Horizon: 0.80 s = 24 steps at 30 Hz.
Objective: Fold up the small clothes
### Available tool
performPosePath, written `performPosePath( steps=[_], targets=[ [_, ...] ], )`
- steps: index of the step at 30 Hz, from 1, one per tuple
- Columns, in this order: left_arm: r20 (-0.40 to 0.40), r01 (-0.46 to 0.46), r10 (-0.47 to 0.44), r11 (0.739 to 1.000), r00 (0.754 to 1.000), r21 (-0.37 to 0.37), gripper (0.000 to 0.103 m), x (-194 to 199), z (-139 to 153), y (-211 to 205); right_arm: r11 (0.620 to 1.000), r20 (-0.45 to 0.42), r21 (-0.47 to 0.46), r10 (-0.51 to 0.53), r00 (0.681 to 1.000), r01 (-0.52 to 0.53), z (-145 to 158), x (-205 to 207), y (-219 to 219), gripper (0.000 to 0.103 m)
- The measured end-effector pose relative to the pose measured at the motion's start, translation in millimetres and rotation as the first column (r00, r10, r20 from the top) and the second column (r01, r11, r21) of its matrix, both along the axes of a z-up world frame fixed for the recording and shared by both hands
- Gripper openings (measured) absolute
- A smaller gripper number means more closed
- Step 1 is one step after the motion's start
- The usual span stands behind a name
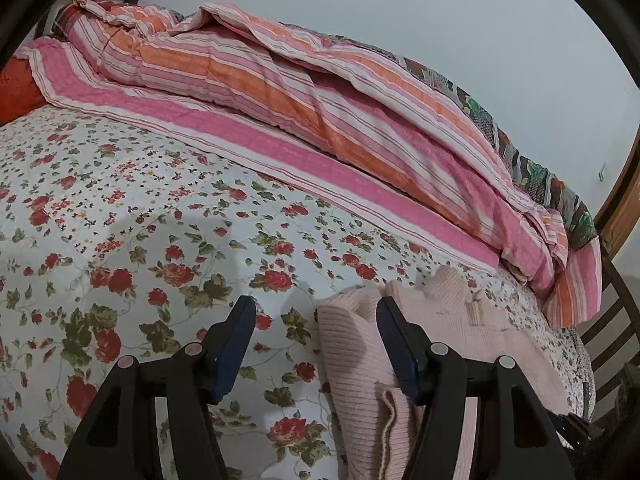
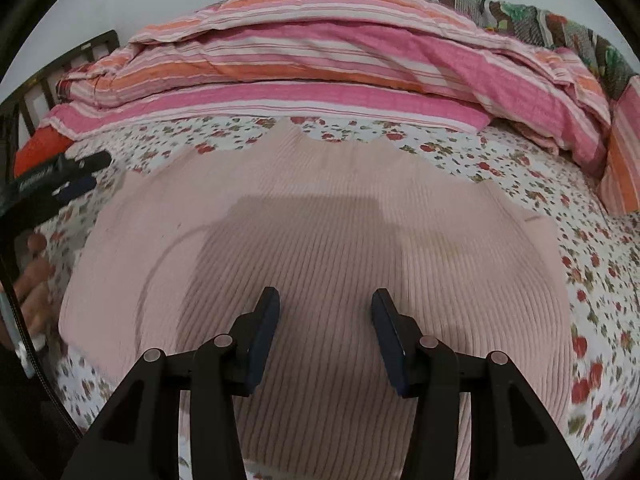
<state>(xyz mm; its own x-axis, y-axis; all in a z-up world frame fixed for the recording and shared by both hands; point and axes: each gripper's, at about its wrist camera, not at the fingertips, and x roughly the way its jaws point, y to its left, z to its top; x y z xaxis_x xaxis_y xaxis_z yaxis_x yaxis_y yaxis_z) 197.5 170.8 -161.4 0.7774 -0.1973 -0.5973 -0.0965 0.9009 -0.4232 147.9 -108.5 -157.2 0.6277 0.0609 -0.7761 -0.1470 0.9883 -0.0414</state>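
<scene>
A pale pink ribbed knit garment (image 2: 320, 232) lies spread flat on the floral bedsheet (image 2: 600, 280). My right gripper (image 2: 325, 304) is open just above its near middle, holding nothing. In the left wrist view the garment (image 1: 352, 360) shows its rumpled left edge. My left gripper (image 1: 316, 312) is open at that edge, with the cloth between its fingers and under the right one. The left gripper also shows in the right wrist view (image 2: 68, 176) at the far left, with the hand holding it.
A pink and orange striped quilt (image 1: 320, 100) is piled along the far side of the bed, seen also in the right wrist view (image 2: 340, 52). A red pillow (image 1: 20, 92) lies at the head. A dark wooden bed frame (image 1: 612, 344) stands at the right.
</scene>
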Motion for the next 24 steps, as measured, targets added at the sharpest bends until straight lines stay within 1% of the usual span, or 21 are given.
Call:
performPosePath(
  steps=[6, 12, 15, 20, 22, 24],
  targets=[
    [0.001, -0.004, 0.004, 1.0, 1.0, -0.027, 0.061, -2, 1, 6, 0.999, 0.034, -0.026, 0.022, 0.999, -0.021, -1, -21, 2, 0.048],
    [0.007, 0.002, -0.002, 1.0, 1.0, -0.006, 0.061, -2, 2, 4, 0.995, 0.056, -0.08, 0.066, 0.996, -0.061, -10, -47, 6, 0.048],
    [0.006, 0.003, -0.003, 1.0, 1.0, -0.012, 0.061, -2, 1, 4, 0.993, 0.069, -0.096, 0.082, 0.994, -0.075, -17, -59, 5, 0.048],
    [-0.004, 0.01, -0.01, 1.0, 1.0, -0.019, 0.06, 1, -3, 4, 0.993, 0.075, -0.077, 0.093, 0.993, -0.087, -21, -72, -1, 0.048],
    [0.001, 0.02, -0.02, 0.999, 1.0, -0.044, 0.06, 1, -5, 4, 0.993, 0.056, -0.045, 0.116, 0.992, -0.114, -18, -74, -7, 0.048],
    [0.001, 0.02, -0.02, 0.999, 1.0, -0.048, 0.06, 1, -6, 3, 0.99, 0.037, 0.003, 0.139, 0.99, -0.139, -13, -76, -14, 0.048]
  ],
)
